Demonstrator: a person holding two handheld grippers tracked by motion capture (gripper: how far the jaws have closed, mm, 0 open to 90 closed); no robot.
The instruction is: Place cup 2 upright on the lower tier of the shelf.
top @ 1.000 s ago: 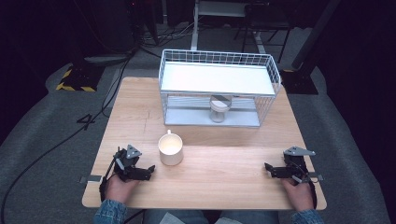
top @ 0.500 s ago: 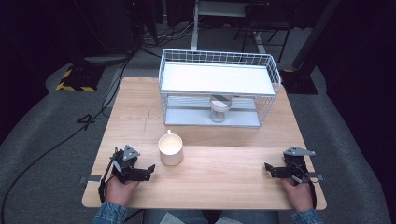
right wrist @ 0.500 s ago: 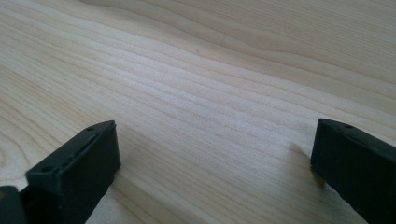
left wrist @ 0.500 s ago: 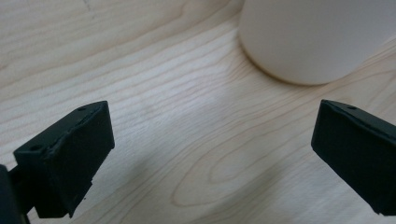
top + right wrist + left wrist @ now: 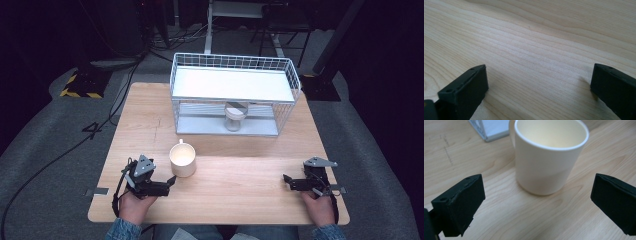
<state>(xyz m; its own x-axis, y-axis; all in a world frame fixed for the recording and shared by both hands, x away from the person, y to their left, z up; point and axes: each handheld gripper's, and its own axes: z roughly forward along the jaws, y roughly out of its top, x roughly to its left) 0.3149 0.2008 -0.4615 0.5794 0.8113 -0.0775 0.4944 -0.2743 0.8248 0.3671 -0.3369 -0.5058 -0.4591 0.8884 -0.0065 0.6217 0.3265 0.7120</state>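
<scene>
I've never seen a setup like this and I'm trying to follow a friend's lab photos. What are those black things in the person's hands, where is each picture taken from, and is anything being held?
A person sits at a wooden table, a hand-held two-jaw gripper in each hand. The high view looks down from above: the left gripper is near a cream mug, and the right gripper rests over bare wood. Farther back stands a white wire rack with a small jar on its lower shelf. The other two pictures come from cameras riding on the grippers. The left gripper view looks between its open jaws at the mug; the right gripper view shows open jaws above the tabletop. Nothing is held.
</scene>
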